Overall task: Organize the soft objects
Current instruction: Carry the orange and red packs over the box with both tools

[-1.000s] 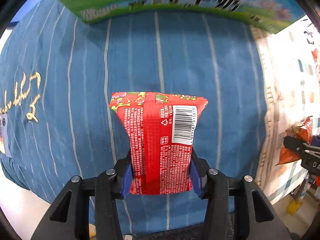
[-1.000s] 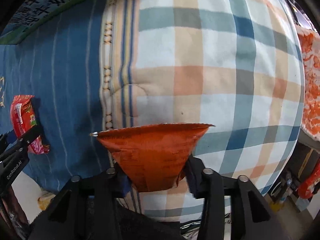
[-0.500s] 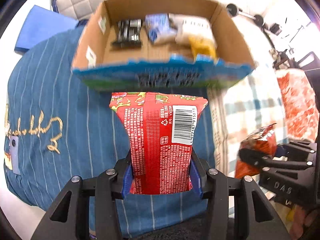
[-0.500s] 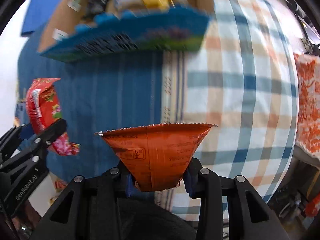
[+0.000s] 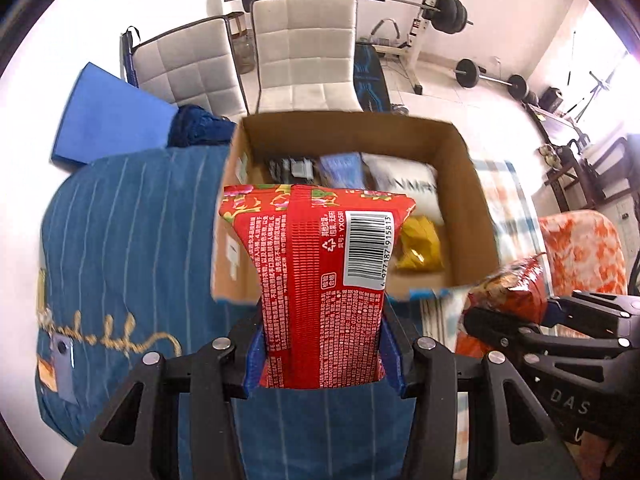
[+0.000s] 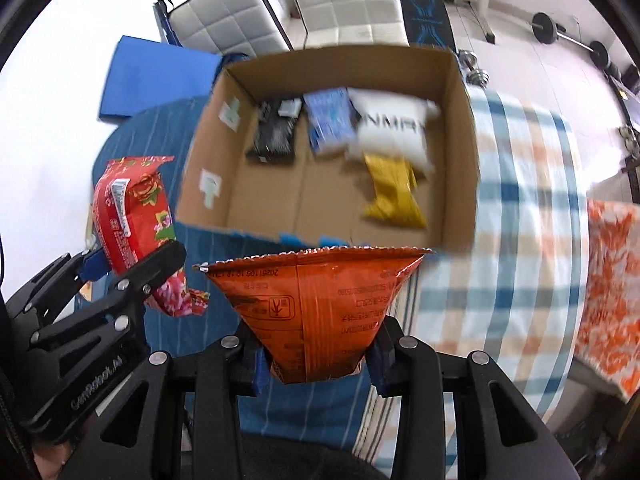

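Note:
My left gripper (image 5: 320, 356) is shut on a red snack packet (image 5: 320, 280) with a barcode, held upright in front of an open cardboard box (image 5: 472, 184). My right gripper (image 6: 316, 360) is shut on an orange snack packet (image 6: 316, 308), held just before the box's near edge (image 6: 256, 236). The red packet also shows at the left of the right wrist view (image 6: 132, 216), the orange one at the right of the left wrist view (image 5: 508, 296). Inside the box lie a yellow packet (image 6: 392, 196), a white packet (image 6: 392, 132), a blue packet (image 6: 328, 120) and a dark packet (image 6: 274, 136).
The box stands on a blue striped cloth (image 5: 120, 240) beside a plaid cloth (image 6: 528, 200). An orange patterned cloth (image 6: 608, 280) lies at right. A blue mat (image 5: 108, 116), two white chairs (image 5: 304, 52) and barbell weights (image 5: 444, 8) stand behind.
Both grippers have risen and tilted up with their packets. The box, first seen only by its near side, now shows its open inside and the room behind.

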Motion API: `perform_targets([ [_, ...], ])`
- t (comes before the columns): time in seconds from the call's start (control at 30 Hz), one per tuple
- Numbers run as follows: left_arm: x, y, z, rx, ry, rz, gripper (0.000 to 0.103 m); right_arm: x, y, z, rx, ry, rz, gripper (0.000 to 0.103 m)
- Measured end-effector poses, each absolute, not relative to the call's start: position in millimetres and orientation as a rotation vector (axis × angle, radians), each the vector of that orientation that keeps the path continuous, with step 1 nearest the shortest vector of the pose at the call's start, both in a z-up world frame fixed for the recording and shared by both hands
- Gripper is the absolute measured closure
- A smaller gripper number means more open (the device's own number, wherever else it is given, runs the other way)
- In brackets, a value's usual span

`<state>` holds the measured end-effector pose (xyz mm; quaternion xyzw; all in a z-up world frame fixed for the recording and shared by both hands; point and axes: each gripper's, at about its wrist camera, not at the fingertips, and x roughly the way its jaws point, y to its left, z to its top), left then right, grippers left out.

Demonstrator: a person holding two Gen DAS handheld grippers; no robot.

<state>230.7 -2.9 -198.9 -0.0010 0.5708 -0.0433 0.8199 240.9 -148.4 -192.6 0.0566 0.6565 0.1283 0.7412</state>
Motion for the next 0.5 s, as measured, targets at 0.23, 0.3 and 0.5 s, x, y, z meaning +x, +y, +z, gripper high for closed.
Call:
perform_targets([
  [0.23, 289, 23, -214, -0.018, 1.274, -0.076, 0.058, 292, -123, -199, 0.109, 1.456, 0.279, 0.063],
  [0.3, 307, 29, -228, -0.034, 1.323, -0.085, 0.058, 306, -119, -210, 0.107, 1.471, 0.275, 0.063],
  [0.5, 346, 42, -284, -0.128, 1.488, -0.116, 0.058, 344, -106, -260, 0.112, 1.561, 0.271, 0.063],
])
